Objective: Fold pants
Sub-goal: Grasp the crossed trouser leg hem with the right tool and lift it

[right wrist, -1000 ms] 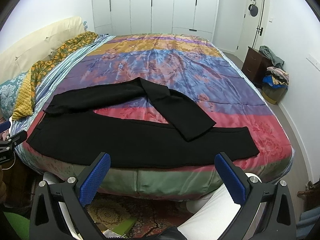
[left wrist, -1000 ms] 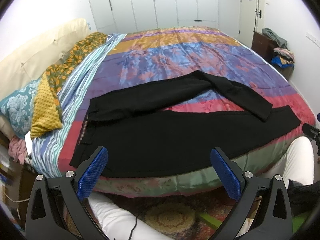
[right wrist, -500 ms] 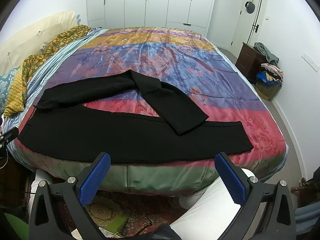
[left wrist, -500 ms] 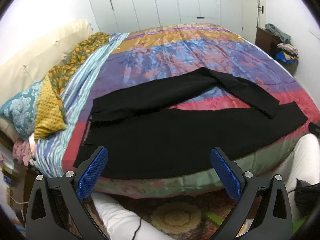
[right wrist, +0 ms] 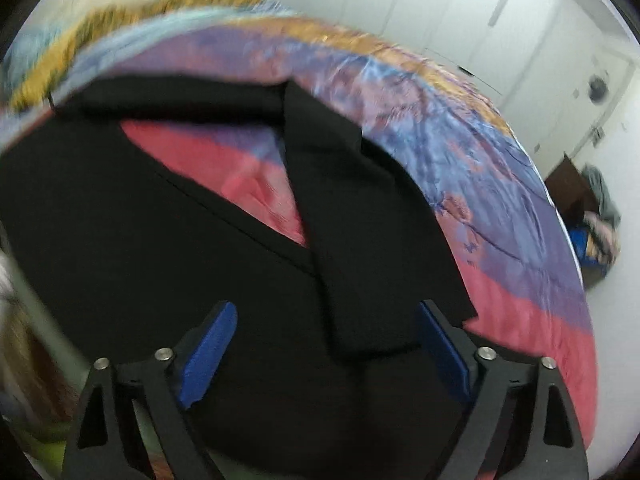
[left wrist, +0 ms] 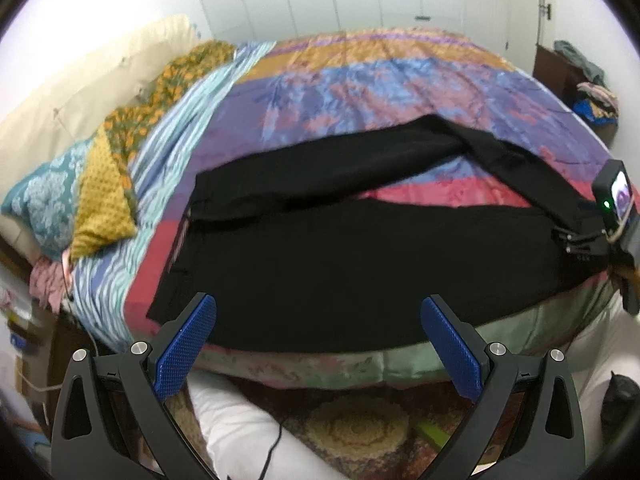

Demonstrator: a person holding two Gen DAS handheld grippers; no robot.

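Left wrist view: pillows [left wrist: 72, 204] far left; black pants [left wrist: 360, 256] span the bedspread [left wrist: 380, 80], hem along its near edge. Left gripper [left wrist: 318, 344] spread wide, clear of the edge. Right gripper [right wrist: 324, 354] wide over folded leg; blurred.

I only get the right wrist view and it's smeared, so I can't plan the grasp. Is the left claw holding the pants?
Observer: No. The left claw is open and hovers at the bed's near edge, just short of the pants, gripping nothing.
Operator: Which end is the waistband?
Observer: The left end, nearest the yellow pillow.
Operator: And where does my claw sit along the pants?
Observer: The right claw is at the opposite, cuff end, by the bed's right corner.
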